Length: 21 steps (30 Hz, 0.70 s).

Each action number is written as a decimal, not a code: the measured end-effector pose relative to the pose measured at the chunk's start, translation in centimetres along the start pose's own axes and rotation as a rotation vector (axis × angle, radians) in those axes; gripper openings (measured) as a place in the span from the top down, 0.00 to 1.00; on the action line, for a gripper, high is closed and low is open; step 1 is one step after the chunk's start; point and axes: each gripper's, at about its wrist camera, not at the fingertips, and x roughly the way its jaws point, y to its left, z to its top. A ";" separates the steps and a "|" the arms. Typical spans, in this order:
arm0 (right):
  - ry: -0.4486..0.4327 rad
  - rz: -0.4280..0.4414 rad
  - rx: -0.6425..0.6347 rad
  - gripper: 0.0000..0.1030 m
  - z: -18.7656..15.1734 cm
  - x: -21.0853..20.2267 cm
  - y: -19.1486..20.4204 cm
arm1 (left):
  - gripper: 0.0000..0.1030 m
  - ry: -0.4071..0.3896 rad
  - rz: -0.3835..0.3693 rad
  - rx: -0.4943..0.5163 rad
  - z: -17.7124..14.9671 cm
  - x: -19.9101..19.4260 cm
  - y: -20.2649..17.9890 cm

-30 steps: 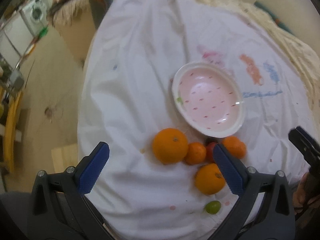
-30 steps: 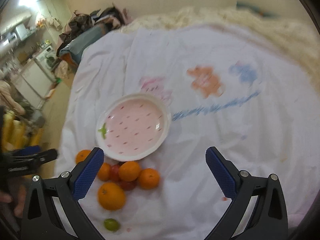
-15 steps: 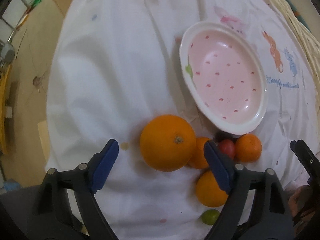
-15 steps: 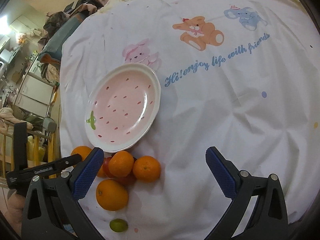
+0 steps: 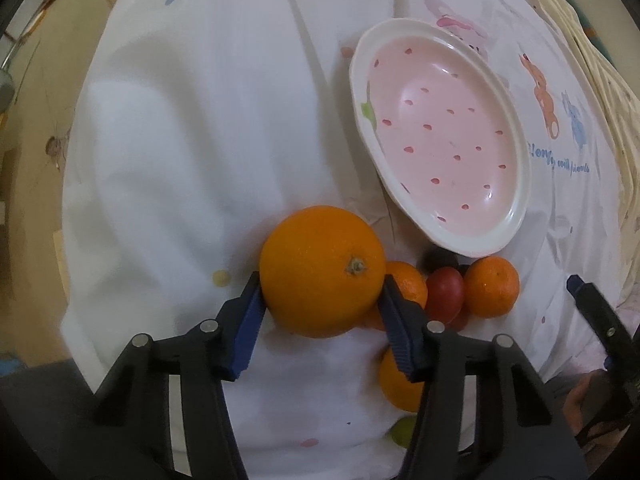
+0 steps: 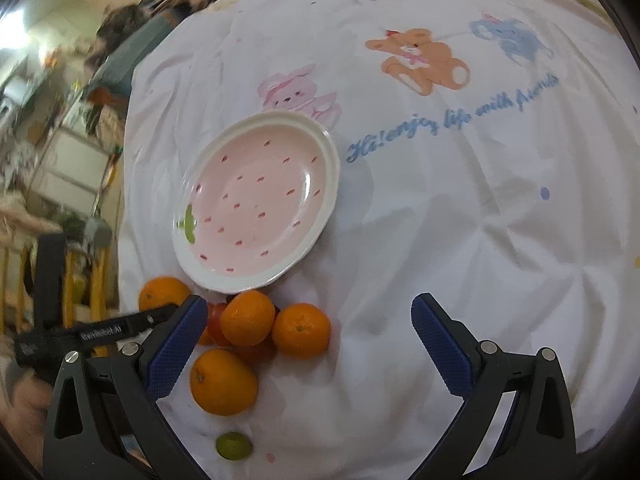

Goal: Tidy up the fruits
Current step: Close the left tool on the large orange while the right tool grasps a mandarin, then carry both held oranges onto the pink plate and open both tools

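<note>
Left gripper (image 5: pixel 320 300) closing on the big orange (image 5: pixel 322 272), pads at its flanks for a lift | orange at seven o'clock of the empty plate (image 5: pixel 516 216) | right gripper (image 6: pixel 308 344) spread wide, idle above the cloth (image 6: pixel 440 220).

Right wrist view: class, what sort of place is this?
Probably a lived-in home: a cartoon-print cloth covers the table, a strawberry-pattern plate sits on it, and cluttered household shelves stand behind.
</note>
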 end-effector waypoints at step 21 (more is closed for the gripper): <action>0.160 -0.008 -0.468 0.56 -1.3 5.6 6.4 | 0.52 -0.082 0.008 -0.014 0.1 -2.5 0.4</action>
